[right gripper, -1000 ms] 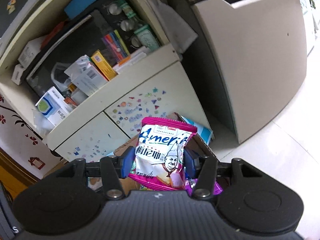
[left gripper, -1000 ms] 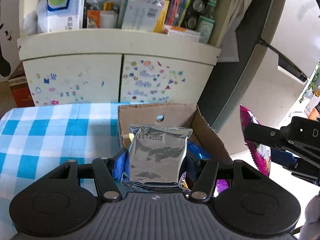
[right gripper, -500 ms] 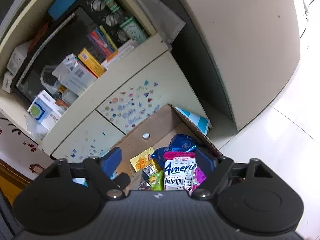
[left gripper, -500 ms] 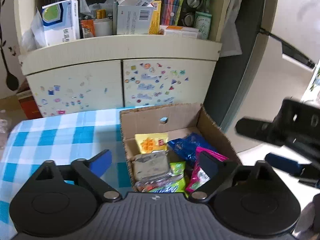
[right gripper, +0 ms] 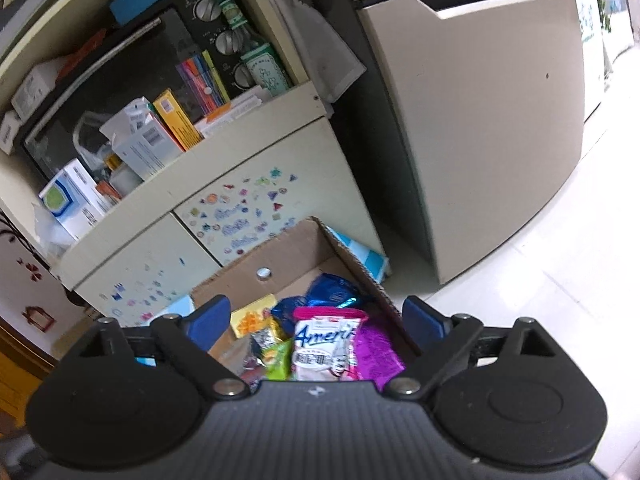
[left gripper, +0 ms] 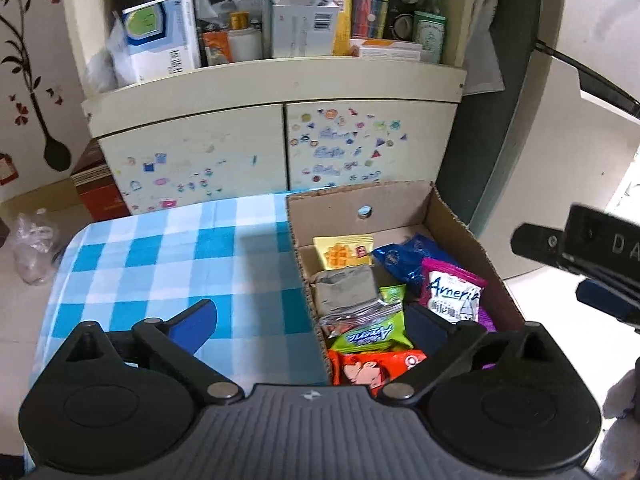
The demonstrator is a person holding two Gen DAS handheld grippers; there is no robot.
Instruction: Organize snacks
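Note:
A cardboard box (left gripper: 460,220) sits on the blue checked tablecloth (left gripper: 168,264) and holds several snack packets: a silver packet (left gripper: 346,292), a pink-and-white America packet (left gripper: 454,290), a yellow one (left gripper: 342,252), a blue one (left gripper: 400,258), a green one (left gripper: 370,334) and a red one (left gripper: 376,366). My left gripper (left gripper: 310,322) is open and empty above the box's left wall. My right gripper (right gripper: 316,318) is open and empty above the box (right gripper: 352,256), over the pink-and-white packet (right gripper: 322,344); it also shows at the right of the left wrist view (left gripper: 580,248).
A cream cabinet (left gripper: 276,148) with stickers stands behind the table, its shelf crowded with boxes and bottles. A large cream appliance (right gripper: 480,120) stands to the right on the white floor. A red-brown carton (left gripper: 98,188) and a plastic bag (left gripper: 32,246) sit left of the table.
Both grippers have opened and let go: the silver packet and the pink-and-white packet now lie in the box. Both grippers have pulled up and back.

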